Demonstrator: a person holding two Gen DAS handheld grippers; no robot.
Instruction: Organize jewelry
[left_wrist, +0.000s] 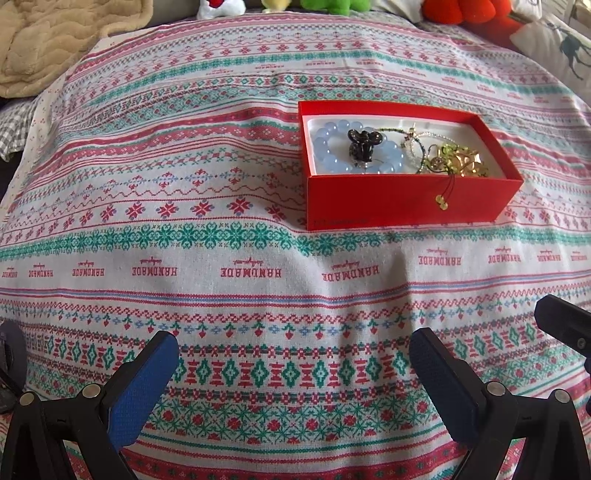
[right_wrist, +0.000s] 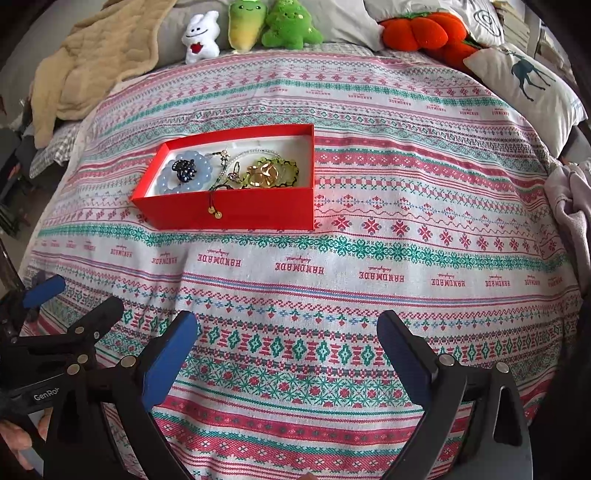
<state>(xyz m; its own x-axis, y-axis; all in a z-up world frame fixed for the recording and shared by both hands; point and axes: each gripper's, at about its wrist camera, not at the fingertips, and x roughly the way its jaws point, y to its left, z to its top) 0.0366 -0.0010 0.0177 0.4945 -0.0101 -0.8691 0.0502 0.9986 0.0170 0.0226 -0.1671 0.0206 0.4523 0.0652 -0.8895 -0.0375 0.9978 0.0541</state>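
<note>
Ahead of the left hand-held gripper (left_wrist: 293, 354), to its right, sits a shallow red cardboard box (left_wrist: 406, 201) with a white lining, holding a pale-blue bead bracelet (left_wrist: 325, 147), a black claw clip (left_wrist: 364, 142) and tangled gold-green pieces (left_wrist: 454, 162). From the right hand-held gripper (right_wrist: 288, 336) it lies ahead-left. Both stand spread apart, empty, over the patterned bedspread (left_wrist: 184, 229).

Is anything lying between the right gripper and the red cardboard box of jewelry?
Nothing: in the right wrist view only bare patterned tablecloth lies between the right gripper and the red cardboard box.
</note>
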